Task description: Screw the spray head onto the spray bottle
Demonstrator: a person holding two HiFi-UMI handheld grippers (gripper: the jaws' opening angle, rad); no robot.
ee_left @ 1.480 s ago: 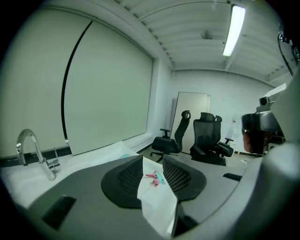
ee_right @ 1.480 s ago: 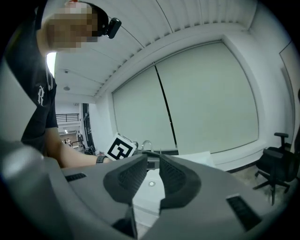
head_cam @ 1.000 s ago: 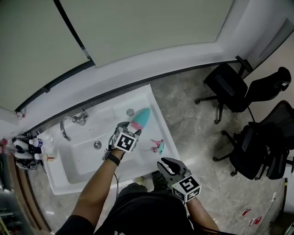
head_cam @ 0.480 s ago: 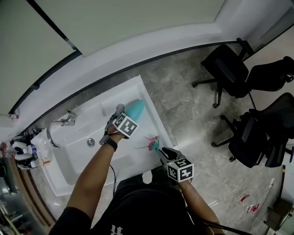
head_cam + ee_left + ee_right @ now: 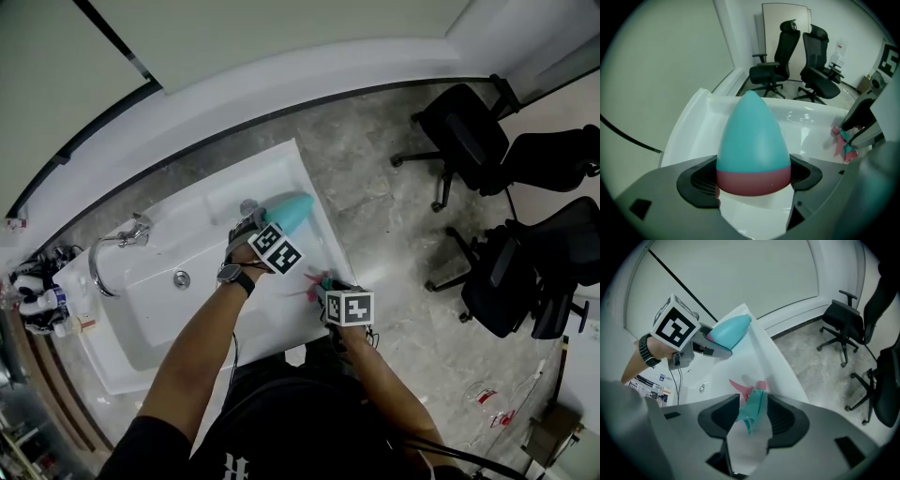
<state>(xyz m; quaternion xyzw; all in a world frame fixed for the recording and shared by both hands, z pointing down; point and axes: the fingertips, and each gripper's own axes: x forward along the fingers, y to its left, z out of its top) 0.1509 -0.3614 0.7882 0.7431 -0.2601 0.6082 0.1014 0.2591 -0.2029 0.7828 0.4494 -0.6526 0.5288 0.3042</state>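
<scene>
My left gripper [image 5: 251,225] opens round the spray bottle [image 5: 752,140], my right gripper [image 5: 326,289] round the spray head [image 5: 752,408]; unclamped, either may roll away.

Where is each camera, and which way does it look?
Head view: on the person's head, looking down at the sink; both arms, left gripper and right gripper show.
Left gripper view: on the left gripper, facing along its opening jaws with the spray bottle between.
Right gripper view: on the right gripper, facing along its opening jaws with the spray head between; left wrist shows.
Shared: all show spray bottle and spray head.
</scene>
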